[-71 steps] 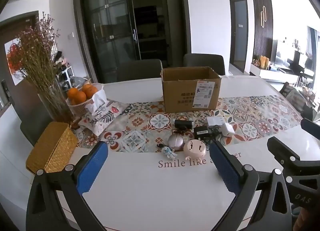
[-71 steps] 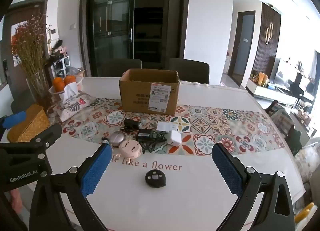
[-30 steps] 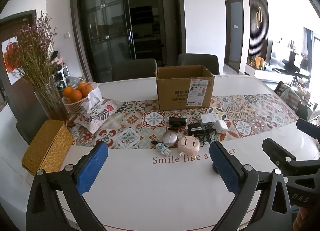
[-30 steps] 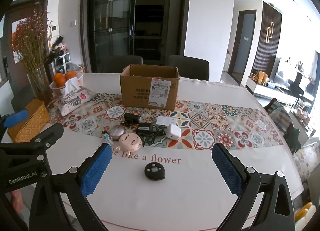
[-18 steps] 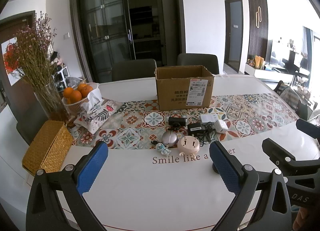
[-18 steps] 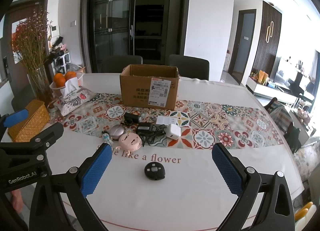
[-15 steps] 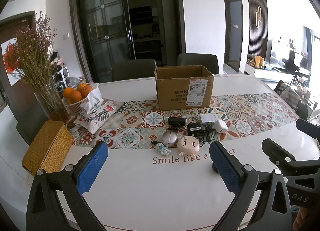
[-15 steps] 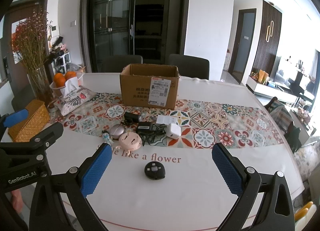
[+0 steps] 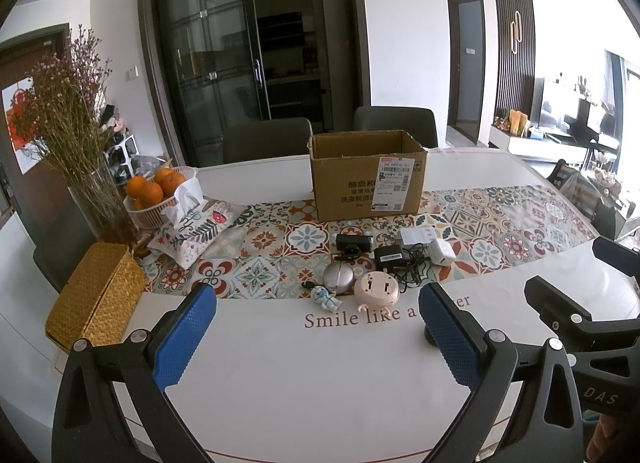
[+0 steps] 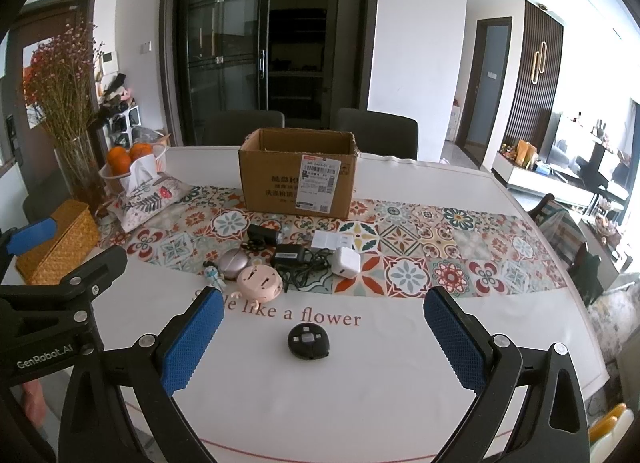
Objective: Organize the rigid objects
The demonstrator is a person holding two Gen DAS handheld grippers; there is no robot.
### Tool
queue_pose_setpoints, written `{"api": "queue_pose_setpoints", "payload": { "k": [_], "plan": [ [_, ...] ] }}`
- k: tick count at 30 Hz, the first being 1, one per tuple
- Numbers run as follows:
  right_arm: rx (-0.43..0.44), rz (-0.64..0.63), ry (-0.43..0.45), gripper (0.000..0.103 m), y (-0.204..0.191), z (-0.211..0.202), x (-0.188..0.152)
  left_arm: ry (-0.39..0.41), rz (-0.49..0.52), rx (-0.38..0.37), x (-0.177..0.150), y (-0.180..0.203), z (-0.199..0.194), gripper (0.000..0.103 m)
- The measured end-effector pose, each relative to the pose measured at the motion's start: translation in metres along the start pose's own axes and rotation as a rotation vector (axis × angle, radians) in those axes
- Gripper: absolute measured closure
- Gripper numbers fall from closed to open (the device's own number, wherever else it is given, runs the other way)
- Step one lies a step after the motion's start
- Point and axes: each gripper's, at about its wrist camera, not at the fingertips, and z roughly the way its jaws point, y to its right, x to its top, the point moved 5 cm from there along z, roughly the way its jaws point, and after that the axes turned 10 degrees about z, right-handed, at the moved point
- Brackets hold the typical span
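The left tongs point(image 9: 316, 337) hover level above the near edge of the white tabletop point(image 9: 280, 375), spread wide and holding nothing. At their 12 o'clock a small figurine point(image 9: 326, 299), a silver disc point(image 9: 338, 278), a pink round gadget point(image 9: 376, 288), a black adapter point(image 9: 388, 257) and a white plug point(image 9: 442, 251) lie clustered. The cardboard box point(image 10: 298, 173) stands open behind them. The right tongs point(image 10: 323, 337), level and spread, frame a black round remote point(image 10: 308, 341).

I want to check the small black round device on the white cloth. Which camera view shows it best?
The right wrist view: the black round device lies in full sight between the open fingers of the right gripper, its grey buttons visible. In the left wrist view only a dark edge shows behind a fingertip of the left gripper.
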Motion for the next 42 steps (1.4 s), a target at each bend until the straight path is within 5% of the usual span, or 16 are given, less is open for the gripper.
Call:
{"api": "queue_pose_setpoints", "payload": {
  "k": [19, 42],
  "plan": [
    [0.002, 0.000, -0.026, 0.002, 0.002, 0.006, -0.008, -0.038, 0.005, -0.001, -0.009, 0.000, 0.009, 0.000],
    [0.017, -0.068, -0.227, 0.005, 0.003, 0.118, -0.058, -0.243, 0.076, -0.022, -0.054, 0.029, 0.111, 0.000]
  ]
}}
